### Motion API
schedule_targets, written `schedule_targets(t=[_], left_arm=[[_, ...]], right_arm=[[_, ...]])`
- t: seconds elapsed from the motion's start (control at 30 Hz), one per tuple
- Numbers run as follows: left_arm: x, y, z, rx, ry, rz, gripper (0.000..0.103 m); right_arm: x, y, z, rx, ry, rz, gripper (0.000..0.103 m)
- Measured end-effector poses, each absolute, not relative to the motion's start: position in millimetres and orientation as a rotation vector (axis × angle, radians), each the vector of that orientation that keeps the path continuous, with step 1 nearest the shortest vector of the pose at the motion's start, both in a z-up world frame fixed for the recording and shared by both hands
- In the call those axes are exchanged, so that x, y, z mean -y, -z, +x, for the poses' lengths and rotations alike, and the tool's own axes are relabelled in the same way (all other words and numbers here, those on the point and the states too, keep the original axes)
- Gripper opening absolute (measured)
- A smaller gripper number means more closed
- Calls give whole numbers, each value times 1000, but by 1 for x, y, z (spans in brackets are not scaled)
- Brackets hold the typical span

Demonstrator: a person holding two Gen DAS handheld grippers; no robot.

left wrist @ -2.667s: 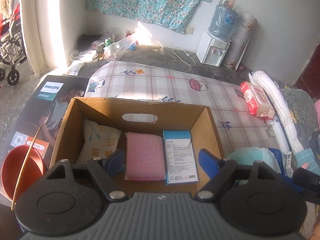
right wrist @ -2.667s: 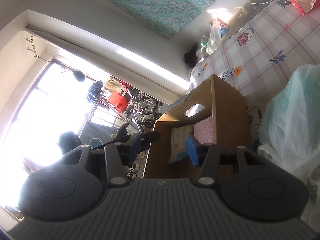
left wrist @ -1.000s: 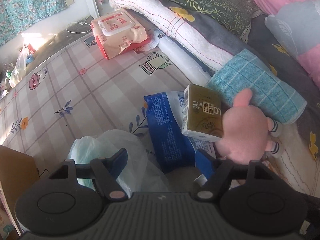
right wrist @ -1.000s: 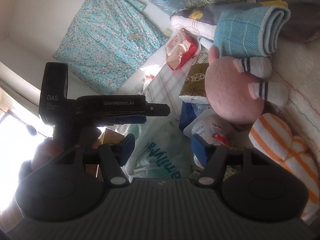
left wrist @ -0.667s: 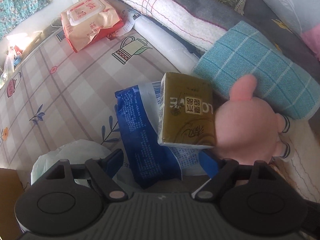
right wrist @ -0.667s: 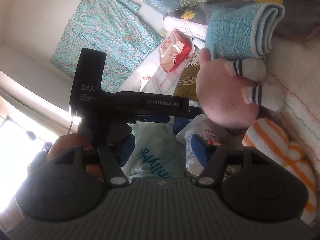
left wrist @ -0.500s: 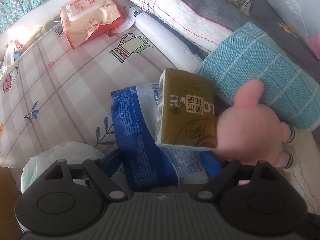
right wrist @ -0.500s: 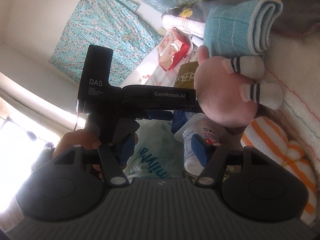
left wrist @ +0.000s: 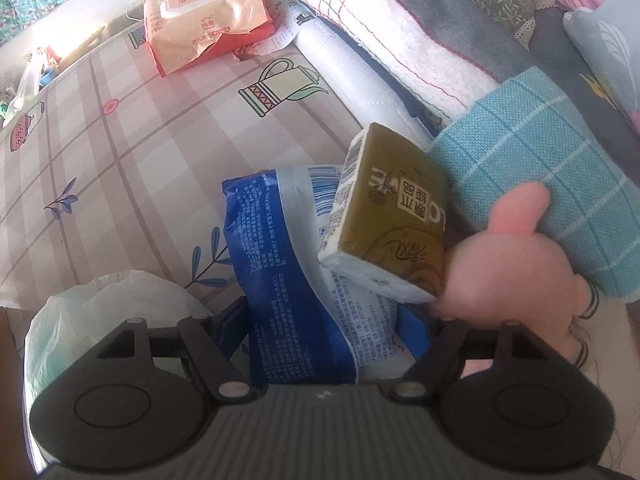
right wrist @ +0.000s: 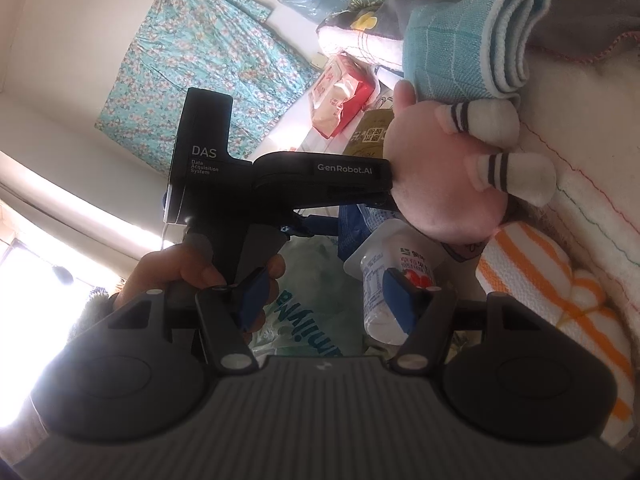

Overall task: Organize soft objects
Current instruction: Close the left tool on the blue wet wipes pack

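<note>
My left gripper (left wrist: pixel 324 332) points steeply down with a blue and white soft pack (left wrist: pixel 280 264) filling the gap between its fingers. Its jaws are closing and the pads touch both sides of the pack. An olive-brown tissue pack (left wrist: pixel 396 216) leans on that blue pack and against a pink plush toy (left wrist: pixel 504 272). A rolled teal towel (left wrist: pixel 532 168) lies behind the plush. In the right wrist view the left gripper's black body (right wrist: pixel 304 184) reaches in beside the plush (right wrist: pixel 440 184), held by a hand (right wrist: pixel 180 276). My right gripper (right wrist: pixel 328 296) hangs open, holding nothing.
An orange wet-wipes pack (left wrist: pixel 204 16) lies further back on the checked mat (left wrist: pixel 120 160). A pale plastic bag (left wrist: pixel 104 312) sits at the left. A small bottle (right wrist: pixel 384 276) and an orange-striped plush (right wrist: pixel 560 292) lie near the right gripper. Folded bedding (left wrist: pixel 400 40) borders the right side.
My left gripper has sunk onto the blue pack, which now sits between its fingers; the fingers spread, then drew in against it. The right gripper has stayed still and open.
</note>
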State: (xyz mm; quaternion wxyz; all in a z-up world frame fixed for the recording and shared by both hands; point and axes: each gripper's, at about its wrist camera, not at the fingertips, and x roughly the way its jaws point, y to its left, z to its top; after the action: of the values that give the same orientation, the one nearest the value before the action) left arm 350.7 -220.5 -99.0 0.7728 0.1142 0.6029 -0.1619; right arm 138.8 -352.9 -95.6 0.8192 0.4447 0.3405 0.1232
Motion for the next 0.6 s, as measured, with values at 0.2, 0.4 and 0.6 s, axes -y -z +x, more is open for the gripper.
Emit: schedule_targets(t=[0.2,0.4,0.6], left_arm=[[207,76,357,-1340,347,89,73],[188,39,356,-1314,376,-44,72],[168,5,341,-1255,416,-147,72]], right_arm=[[357,92,135,-708,-262,948,63],[357,89,131,-697,-268,955,63],[359,83,123,-670,-268,961,63]])
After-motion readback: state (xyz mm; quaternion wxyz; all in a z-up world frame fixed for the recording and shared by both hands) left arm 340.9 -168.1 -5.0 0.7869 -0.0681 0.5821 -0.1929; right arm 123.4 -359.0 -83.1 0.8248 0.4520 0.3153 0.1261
